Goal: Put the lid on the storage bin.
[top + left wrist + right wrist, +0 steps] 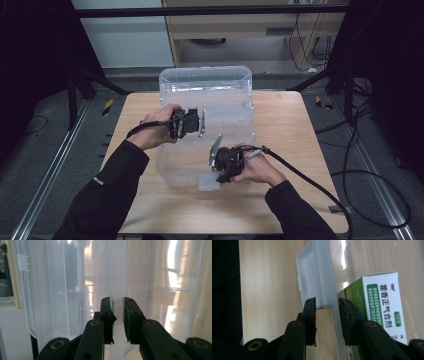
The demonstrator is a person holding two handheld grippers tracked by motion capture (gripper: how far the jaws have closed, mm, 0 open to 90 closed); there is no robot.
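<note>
A clear plastic storage box stands on the wooden table, its lid tipped up at the back. My left gripper reaches over the box's left side. In the left gripper view its jaws are closed on a thin clear wall of the box. My right gripper is at the front wall by the white latch. In the right gripper view it stands open, straddling the front wall and the latch. A white and green medicine carton lies inside, behind that wall.
Black cables trail from both grippers; the right one crosses the table's right side. Bare wood lies left, right and in front of the box. Black stand legs and floor cables surround the table.
</note>
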